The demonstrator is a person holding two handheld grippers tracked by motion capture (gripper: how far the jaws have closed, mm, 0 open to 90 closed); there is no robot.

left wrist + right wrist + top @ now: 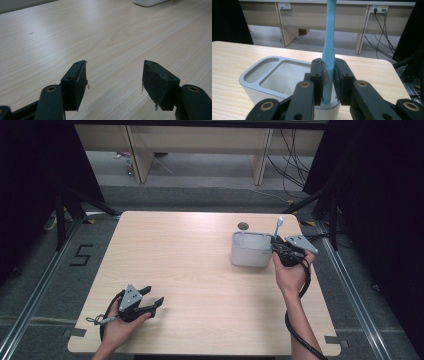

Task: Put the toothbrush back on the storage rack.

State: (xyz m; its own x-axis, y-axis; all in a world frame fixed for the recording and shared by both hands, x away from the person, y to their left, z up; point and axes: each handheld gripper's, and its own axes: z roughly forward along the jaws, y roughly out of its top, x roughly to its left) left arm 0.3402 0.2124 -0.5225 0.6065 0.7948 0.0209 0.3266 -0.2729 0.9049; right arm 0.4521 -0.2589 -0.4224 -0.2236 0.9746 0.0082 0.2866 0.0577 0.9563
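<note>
A light blue toothbrush [329, 50] stands upright, pinched between the jaws of my right gripper [329, 82], which is shut on it. In the high view the toothbrush [278, 227] rises above the right end of a white holder box [250, 250], with the right gripper [281, 249] at that end. The holder [262, 75] has a grey rim and several compartments; the brush's lower end hangs over its near right part. My left gripper [152, 296] rests low over the table's front left, open, nothing between its fingers [77, 85].
The wooden table [190, 270] has a round cable hole [243, 226] behind the holder. Beyond the far edge are desk legs [137, 155] and cables on the floor [295, 165]. Black stands flank the table on both sides.
</note>
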